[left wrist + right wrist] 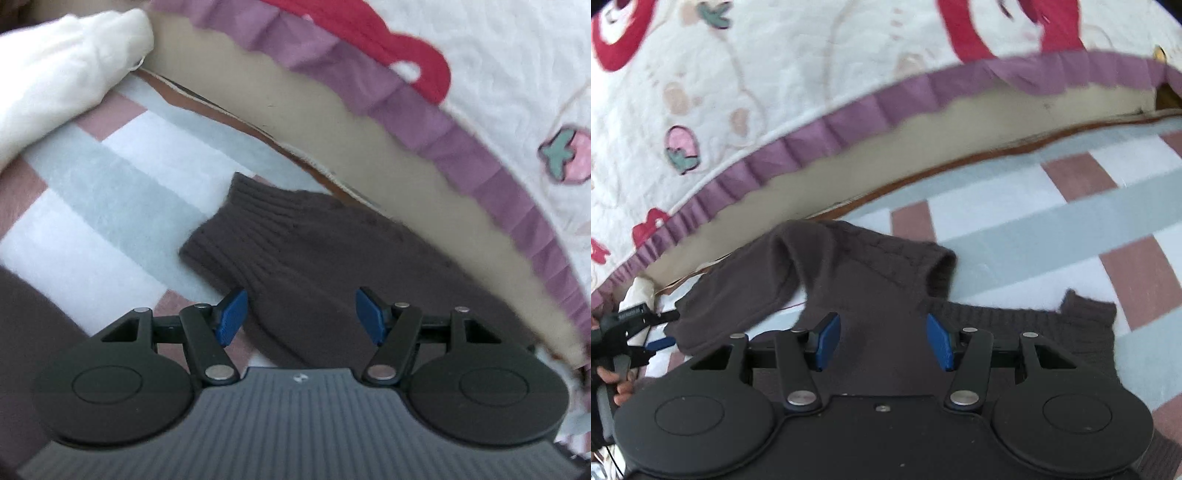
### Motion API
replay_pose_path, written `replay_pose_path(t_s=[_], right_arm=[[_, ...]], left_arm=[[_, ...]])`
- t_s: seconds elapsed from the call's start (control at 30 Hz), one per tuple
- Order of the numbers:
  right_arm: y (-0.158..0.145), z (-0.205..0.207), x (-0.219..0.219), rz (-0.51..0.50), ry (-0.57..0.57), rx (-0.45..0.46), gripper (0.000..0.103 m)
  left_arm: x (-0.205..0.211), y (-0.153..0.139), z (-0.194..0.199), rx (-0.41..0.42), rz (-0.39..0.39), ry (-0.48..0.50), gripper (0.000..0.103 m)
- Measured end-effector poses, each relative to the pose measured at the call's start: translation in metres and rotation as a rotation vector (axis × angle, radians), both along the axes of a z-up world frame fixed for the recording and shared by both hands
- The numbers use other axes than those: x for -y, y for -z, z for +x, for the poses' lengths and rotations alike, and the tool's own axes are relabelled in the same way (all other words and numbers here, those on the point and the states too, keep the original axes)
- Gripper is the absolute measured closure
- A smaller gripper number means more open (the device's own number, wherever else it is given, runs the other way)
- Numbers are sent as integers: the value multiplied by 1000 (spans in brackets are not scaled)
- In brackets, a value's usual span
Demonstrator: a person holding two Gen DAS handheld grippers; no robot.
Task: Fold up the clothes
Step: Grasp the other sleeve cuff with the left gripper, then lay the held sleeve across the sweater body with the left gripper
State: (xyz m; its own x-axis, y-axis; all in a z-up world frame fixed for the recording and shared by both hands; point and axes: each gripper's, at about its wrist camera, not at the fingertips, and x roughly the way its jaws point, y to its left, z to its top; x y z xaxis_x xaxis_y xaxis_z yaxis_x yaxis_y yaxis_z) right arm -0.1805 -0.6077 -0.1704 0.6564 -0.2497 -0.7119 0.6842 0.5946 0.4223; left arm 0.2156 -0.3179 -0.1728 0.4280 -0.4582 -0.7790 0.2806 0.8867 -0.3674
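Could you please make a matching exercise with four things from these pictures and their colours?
Things:
1. sweater
2. quilt frill
3. finger pads
4. strawberry patch

Colours:
A. blue
B. pink with a green leaf
C. dark brown
D. purple

Pairs: 1-C, 2-D, 3-A, 4-B
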Motion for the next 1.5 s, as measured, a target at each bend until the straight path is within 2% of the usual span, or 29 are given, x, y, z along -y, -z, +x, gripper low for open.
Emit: replay_pose_path(t_s=[0.07, 0.2, 0.37, 0.47, 0.5, 0.53, 0.6, 0.67, 0.73, 0.77, 0.8, 0.83, 0.9, 0.93, 1.0, 1.1, 1.2, 1.27, 1.33, 1.5], right_arm=[[2, 1, 1, -21, 2, -28, 46], [6, 9, -1, -57, -21, -61, 46], [14, 20, -2, -48, -74, -97, 46], [17, 27, -7, -63, -115, -118, 46], [18, 28, -8, -71, -128, -123, 46], [19, 29, -9, -75, -138, -122, 46], [24, 29, -6, -56, -143, -107, 46], [31, 26, 2, 20, -132, -69, 45], [43, 17, 17, 227, -110, 59, 43], [50, 12, 23, 323, -91, 118, 40], [57, 7, 29, 410, -69, 167, 39], [62, 3, 33, 479, -45, 199, 39], [68, -2, 36, 526, -17, 201, 39], [69, -2, 36, 535, -10, 205, 39], [72, -3, 36, 560, 13, 221, 38], [83, -11, 39, 637, 69, 288, 37], [95, -22, 43, 729, 143, 377, 38], [97, -28, 45, 759, 180, 416, 38], [95, -28, 43, 745, 177, 412, 37], [87, -18, 31, 680, 145, 364, 37]], left_arm=[[1, 9, -1, -29, 20, -13, 39], [-2, 14, -3, -17, -20, -27, 35], [4, 14, 4, -12, -33, -44, 24], [14, 16, 1, 57, 11, -22, 24], [20, 17, 1, 87, 40, 17, 30], [25, 17, 0, 117, 68, 57, 50], [31, 13, 0, 147, 98, 115, 82], [33, 5, 1, 153, 105, 155, 86], [34, -16, -5, 196, 115, 193, 87], [34, -33, -11, 242, 120, 214, 87], [30, -58, -29, 372, 119, 246, 87], [22, -78, -45, 466, 97, 266, 87], [2, -119, -80, 604, 46, 311, 87], [-9, -134, -94, 640, 2, 322, 87], [-37, -164, -125, 677, -139, 369, 87], [-77, -188, -175, 736, -276, 477, 86], [-120, -189, -216, 722, -364, 579, 86], [-148, -180, -227, 646, -440, 589, 86], [-170, -165, -231, 561, -479, 554, 86], [-194, -115, -236, 401, -328, 453, 86]])
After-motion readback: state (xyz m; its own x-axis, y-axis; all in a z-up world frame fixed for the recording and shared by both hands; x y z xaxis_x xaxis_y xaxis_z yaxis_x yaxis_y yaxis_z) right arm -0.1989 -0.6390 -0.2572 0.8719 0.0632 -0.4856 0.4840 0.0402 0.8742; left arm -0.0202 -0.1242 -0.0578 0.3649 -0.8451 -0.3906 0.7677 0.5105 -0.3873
